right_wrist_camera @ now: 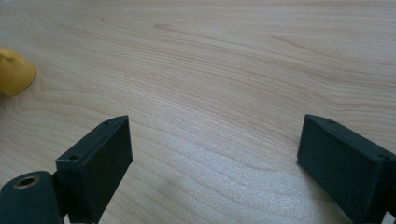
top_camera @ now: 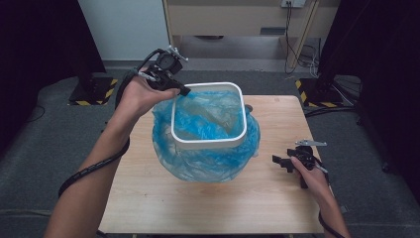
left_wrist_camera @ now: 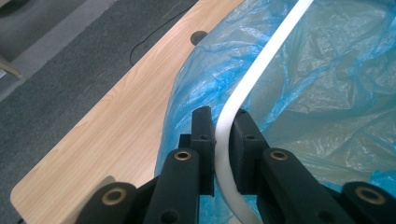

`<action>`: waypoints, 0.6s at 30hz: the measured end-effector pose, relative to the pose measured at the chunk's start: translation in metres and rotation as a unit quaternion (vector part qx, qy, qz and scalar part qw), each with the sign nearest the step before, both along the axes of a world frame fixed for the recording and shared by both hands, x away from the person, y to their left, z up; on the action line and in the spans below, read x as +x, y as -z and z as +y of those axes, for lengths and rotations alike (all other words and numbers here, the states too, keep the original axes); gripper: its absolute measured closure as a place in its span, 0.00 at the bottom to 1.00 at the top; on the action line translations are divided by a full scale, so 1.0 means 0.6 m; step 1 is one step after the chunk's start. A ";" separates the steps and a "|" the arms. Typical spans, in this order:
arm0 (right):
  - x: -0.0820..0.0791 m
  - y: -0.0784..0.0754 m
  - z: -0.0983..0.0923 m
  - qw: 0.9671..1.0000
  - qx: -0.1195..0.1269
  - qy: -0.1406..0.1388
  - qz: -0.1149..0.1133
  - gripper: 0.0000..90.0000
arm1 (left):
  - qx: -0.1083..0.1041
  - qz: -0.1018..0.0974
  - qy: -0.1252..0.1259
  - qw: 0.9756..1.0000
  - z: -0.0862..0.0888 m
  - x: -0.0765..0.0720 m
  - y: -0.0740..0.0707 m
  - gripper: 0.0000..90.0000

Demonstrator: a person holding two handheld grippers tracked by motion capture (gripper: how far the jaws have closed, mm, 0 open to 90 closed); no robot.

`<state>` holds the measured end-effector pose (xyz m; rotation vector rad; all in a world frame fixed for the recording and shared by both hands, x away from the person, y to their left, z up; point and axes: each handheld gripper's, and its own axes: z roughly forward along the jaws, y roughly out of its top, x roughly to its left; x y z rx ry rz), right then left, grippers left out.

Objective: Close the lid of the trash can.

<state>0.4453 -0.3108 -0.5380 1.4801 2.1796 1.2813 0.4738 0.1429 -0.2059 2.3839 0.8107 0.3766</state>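
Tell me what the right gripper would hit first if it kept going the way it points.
Probably the bare wooden table: the right gripper has open jaws angled down at it, nothing between them. The yellow thing lies off to one side.

The high view looked forward and down over the whole table (top_camera: 148, 198). The left gripper view sat close on the bin (left_wrist_camera: 261, 70) rim at 11 o'clock; the right gripper view skimmed that tabletop at 4 o'clock
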 end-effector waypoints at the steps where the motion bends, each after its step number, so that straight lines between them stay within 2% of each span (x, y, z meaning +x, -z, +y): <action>1: 0.000 0.000 0.000 1.000 0.000 0.000 0.000 0.11 | 0.000 0.001 0.000 1.000 -0.001 0.000 -0.001 0.90; 7: 0.000 0.000 0.000 1.000 0.000 -0.002 -0.001 0.11 | 0.013 0.010 0.000 1.000 -0.006 0.005 0.000 0.90; 13: 0.000 0.000 0.001 1.000 -0.001 -0.002 -0.001 0.11 | 0.011 0.013 0.002 1.000 -0.003 0.006 0.004 0.90; 18: 0.000 0.000 0.001 1.000 0.000 -0.003 0.000 0.11 | 0.002 0.006 0.005 1.000 -0.002 0.006 0.006 0.88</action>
